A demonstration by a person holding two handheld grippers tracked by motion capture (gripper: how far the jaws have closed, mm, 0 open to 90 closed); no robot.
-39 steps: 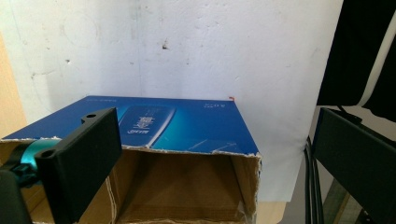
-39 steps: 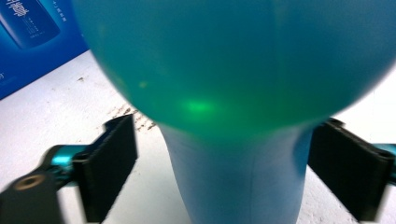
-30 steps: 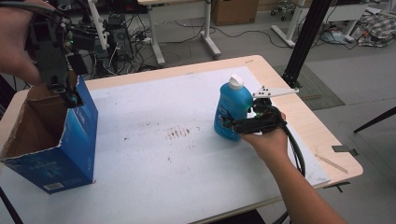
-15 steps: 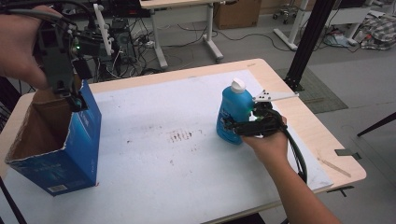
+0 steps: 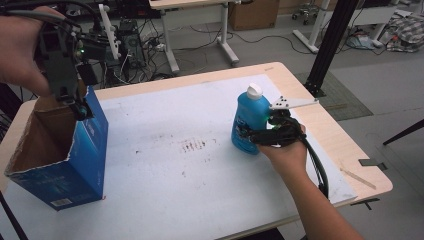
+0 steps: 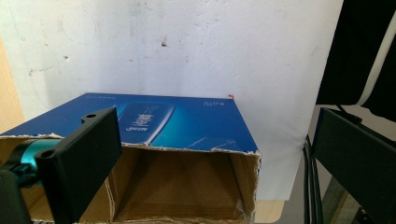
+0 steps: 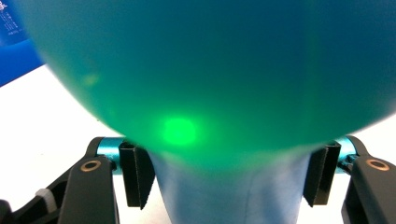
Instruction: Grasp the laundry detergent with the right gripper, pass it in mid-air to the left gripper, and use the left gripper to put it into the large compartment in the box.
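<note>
Upright, the blue bottle [image 5: 248, 120] stands between the right tongs [image 5: 250, 134].

Grey smooth floor [image 5: 380, 95] surrounds the work area. At twelve o'clock stands a pale wooden desk on white metal legs [image 5: 223, 35], with a brown cardboard carton [image 5: 252, 12] beyond it. Black cables [image 5: 197, 52] trail beneath. At two o'clock rises a black metal post [image 5: 330, 45], footed on a dark ribbed mat [image 5: 340, 95].
</note>
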